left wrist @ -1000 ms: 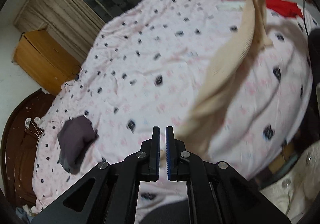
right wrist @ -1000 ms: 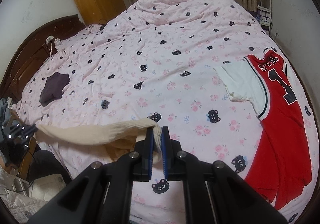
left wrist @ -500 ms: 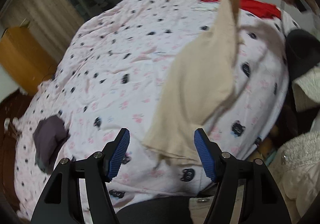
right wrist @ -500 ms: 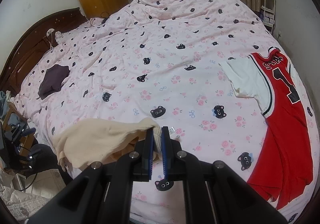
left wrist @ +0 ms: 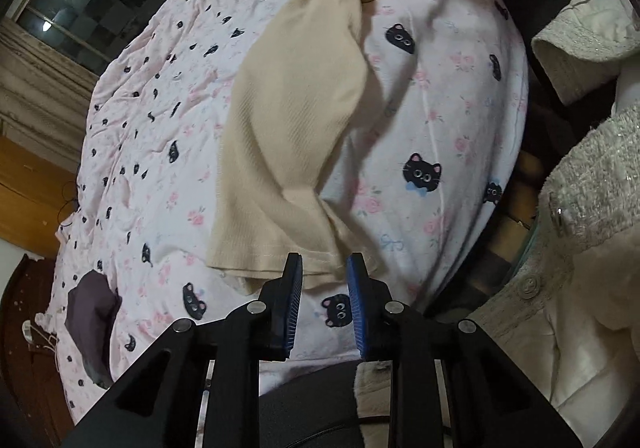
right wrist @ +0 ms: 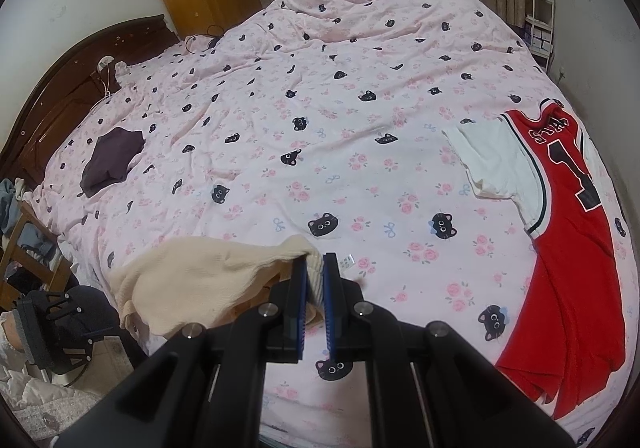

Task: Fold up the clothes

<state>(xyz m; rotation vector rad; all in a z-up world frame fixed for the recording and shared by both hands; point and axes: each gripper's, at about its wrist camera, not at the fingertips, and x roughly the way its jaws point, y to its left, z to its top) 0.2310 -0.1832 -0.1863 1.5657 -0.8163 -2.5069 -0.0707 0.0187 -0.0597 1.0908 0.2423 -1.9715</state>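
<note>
One garment in play: a cream ribbed knit (left wrist: 296,96), part lifted, part draped on the pink cat-print bed (right wrist: 360,88) near its front edge. The right tongs (right wrist: 315,276) are clamped on a bunched corner of it, pads pressed tight with knit squeezed between. The left tongs (left wrist: 322,288) stand apart with nothing between the pads; the knit's hemmed lower edge lies just ahead of them, close to the blue pads but not gripped.

Handling judgement: light, soft, wholly limp. It sags and twists from the single held point, and a fold has already doubled over near the hem. The ribbed weave looks grippy rather than slick, so a pinch should hold; stretch is likely if pulled hard from one corner. Nothing fragile.

Where to take hold: the stitched hem (the firmest line on the piece) at its free corner, nearest the left tongs. A second grip there, opposite the right one, would let the cloth be spread taut and laid flat.

Elsewhere on the bed: a red jersey (right wrist: 568,232) lying spread at the right, a dark folded cloth (right wrist: 112,162) well apart at the left.
</note>
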